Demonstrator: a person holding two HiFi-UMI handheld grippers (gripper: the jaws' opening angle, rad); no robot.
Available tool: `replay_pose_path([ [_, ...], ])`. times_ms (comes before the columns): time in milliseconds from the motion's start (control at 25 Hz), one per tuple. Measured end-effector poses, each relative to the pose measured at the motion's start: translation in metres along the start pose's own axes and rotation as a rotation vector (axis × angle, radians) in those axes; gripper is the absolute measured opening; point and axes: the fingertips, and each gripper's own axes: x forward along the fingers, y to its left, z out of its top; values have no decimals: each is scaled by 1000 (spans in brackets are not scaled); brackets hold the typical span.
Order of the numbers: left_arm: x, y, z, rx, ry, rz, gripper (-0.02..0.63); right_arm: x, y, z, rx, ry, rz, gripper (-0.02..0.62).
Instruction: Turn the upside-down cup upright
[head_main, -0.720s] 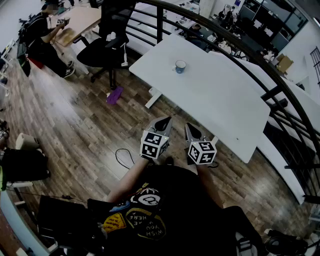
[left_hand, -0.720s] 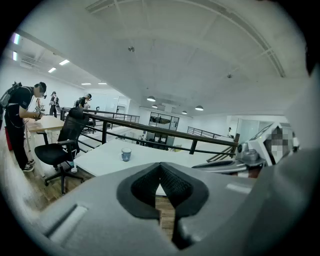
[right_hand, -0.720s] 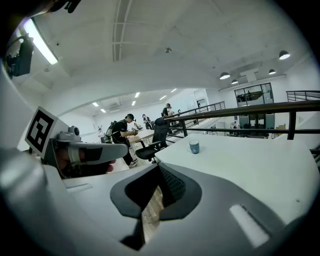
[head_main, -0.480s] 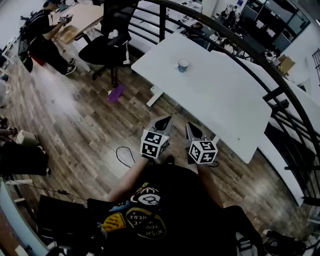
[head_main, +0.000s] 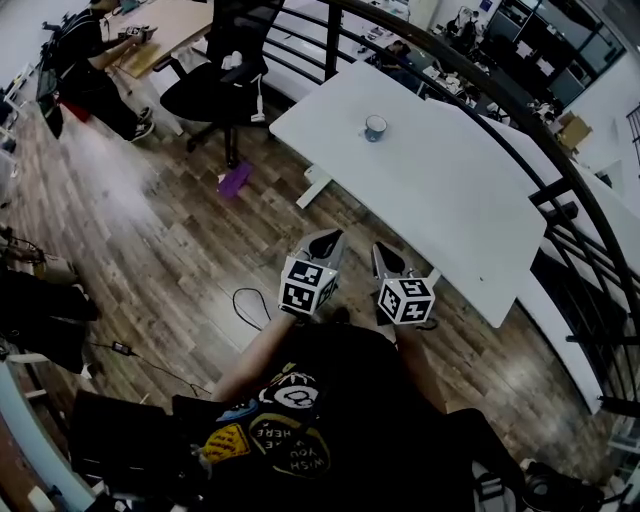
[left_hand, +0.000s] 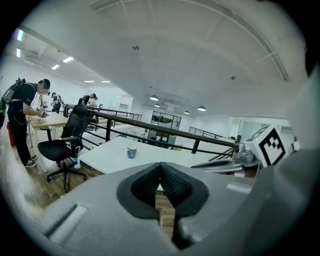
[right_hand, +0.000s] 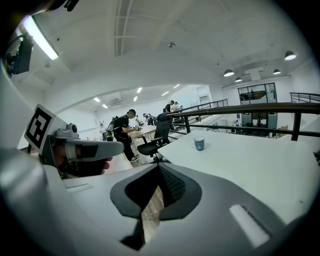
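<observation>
My left gripper (head_main: 326, 241) and right gripper (head_main: 383, 254) are both closed and empty, well short of the cup (head_main: 375, 127) on the worktop (head_main: 450, 210).

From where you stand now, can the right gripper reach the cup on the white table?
Probably not yet: the cup sits far across the table from the shut right gripper; nothing blocks it.
</observation>
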Motion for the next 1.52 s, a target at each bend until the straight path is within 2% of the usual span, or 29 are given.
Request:
replay_pose_path([
  [280,-15,24,-9,-28,6,-9,6,12,14,-1,83,-46,14,-2],
  [520,-17,31,-18,-76,9,-44,5,14,25,-19,90,-9,-13,-2],
  [760,8,34,-35,-145,76,-113,5,34,12,-23,120,18,-18,-2],
  [960,55,55,-19,-120,71,-124,5,77,-21,-3,138,-12,36,-2],
  [1160,130,78,14,-100,59,-131,6,126,-78,18,82,-7,50,-2],
  [1280,175,85,28,-110,69,-131,5,150,-109,28,52,0,90,-2],
  [1520,268,113,39,-81,109,-75,5,214,-178,35,-8,15,121,-2],
])
